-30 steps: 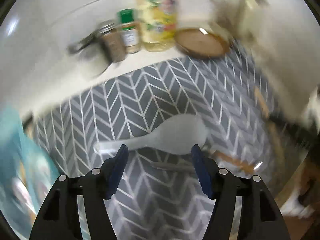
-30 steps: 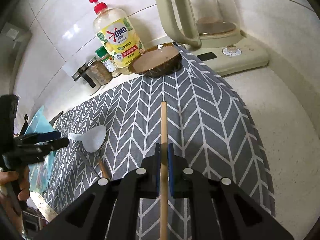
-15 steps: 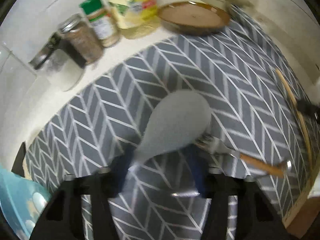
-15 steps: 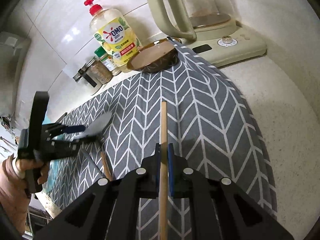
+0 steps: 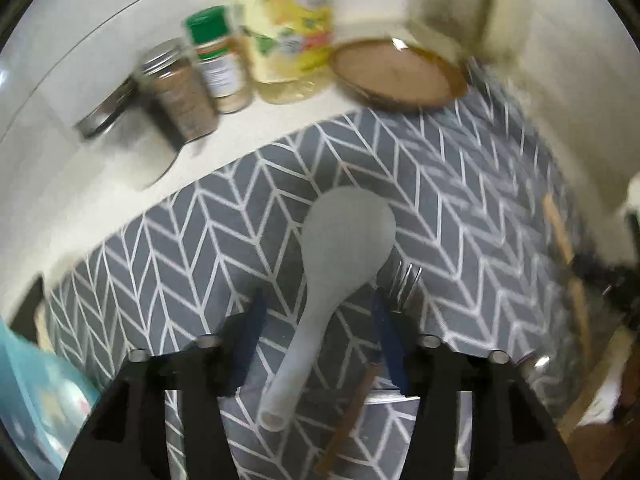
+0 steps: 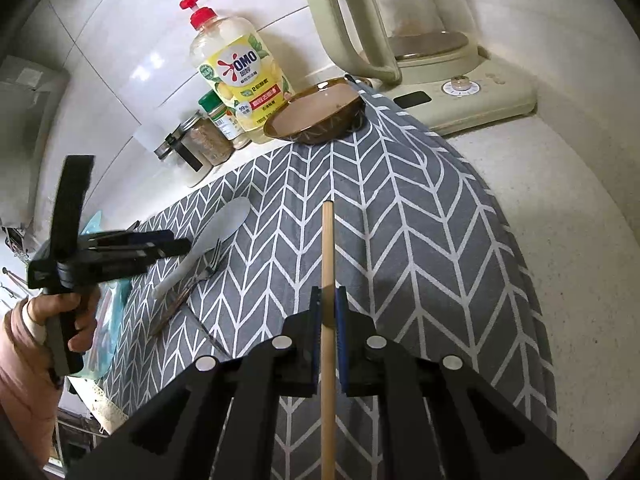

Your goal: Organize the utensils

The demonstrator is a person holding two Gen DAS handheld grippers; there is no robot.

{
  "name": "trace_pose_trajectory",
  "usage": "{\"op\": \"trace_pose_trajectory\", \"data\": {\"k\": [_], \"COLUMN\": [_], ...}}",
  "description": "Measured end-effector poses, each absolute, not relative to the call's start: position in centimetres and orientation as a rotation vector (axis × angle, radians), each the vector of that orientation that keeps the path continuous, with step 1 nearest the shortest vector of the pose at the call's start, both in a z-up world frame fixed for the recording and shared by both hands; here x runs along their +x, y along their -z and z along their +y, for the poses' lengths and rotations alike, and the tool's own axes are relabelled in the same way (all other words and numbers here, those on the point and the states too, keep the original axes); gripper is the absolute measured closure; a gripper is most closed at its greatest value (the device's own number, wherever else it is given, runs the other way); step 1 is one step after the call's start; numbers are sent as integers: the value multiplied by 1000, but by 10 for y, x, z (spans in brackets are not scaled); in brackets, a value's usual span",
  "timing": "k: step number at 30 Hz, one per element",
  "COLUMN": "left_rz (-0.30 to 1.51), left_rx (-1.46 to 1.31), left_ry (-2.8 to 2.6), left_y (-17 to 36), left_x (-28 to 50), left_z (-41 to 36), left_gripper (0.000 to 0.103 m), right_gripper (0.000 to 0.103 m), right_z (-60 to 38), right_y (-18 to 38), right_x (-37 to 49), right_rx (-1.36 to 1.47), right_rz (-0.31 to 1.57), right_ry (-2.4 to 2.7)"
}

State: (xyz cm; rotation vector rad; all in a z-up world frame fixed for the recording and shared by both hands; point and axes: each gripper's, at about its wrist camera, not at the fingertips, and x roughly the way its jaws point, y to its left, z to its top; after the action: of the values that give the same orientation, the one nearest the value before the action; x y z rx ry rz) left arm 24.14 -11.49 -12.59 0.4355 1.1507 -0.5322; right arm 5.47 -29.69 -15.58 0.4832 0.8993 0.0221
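A white rice paddle (image 5: 340, 264) lies on the grey chevron cloth (image 5: 460, 184), handle toward me. My left gripper (image 5: 318, 320) is open with its jaws on either side of the paddle's handle, not touching it. A fork with a wooden handle (image 5: 360, 380) lies beside the paddle, under the right finger. My right gripper (image 6: 329, 312) is shut on a wooden chopstick (image 6: 327, 264) and holds it above the cloth. In the right wrist view the left gripper (image 6: 176, 246) hovers over the paddle (image 6: 216, 236) and fork (image 6: 200, 276).
A brown bowl (image 6: 316, 118) sits at the cloth's far edge. Behind it stand a detergent bottle (image 6: 236, 84), spice jars (image 6: 208, 140) and a kettle on its base (image 6: 424, 52). A light blue packet (image 5: 36, 404) lies at the cloth's left end.
My left gripper has swung round and come down over the paddle, so the handle now lies between its open jaws. The right gripper has held the chopstick nearly still.
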Motion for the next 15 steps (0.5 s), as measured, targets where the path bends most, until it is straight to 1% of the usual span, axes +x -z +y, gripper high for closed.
{"op": "trace_pose_trajectory", "data": {"k": [1, 2, 3, 5, 8, 9, 12, 15], "left_rz": [1162, 1190, 1211, 1210, 1212, 1221, 1282, 1283], "left_rx": [441, 440, 440, 401, 348, 331, 113, 14], "left_ry": [537, 534, 527, 527, 503, 494, 552, 568], "left_y": [130, 137, 142, 143, 141, 140, 131, 118], "left_x": [240, 243, 242, 245, 247, 246, 239, 225], "left_z": [-118, -120, -122, -119, -116, -116, -107, -99], "left_gripper": [51, 64, 72, 74, 83, 84, 85, 85], "right_gripper": [96, 96, 96, 96, 96, 96, 96, 96], "right_z": [-297, -299, -300, -302, -305, -305, -306, -305], "right_y": [156, 155, 155, 153, 152, 152, 153, 152], "right_x": [54, 53, 52, 51, 50, 50, 50, 51], "right_rx": [485, 488, 493, 500, 505, 506, 507, 512], "right_rz": [899, 897, 894, 888, 882, 883, 884, 884], "right_ry": [-20, -18, -15, -12, -5, -3, 0, -7]}}
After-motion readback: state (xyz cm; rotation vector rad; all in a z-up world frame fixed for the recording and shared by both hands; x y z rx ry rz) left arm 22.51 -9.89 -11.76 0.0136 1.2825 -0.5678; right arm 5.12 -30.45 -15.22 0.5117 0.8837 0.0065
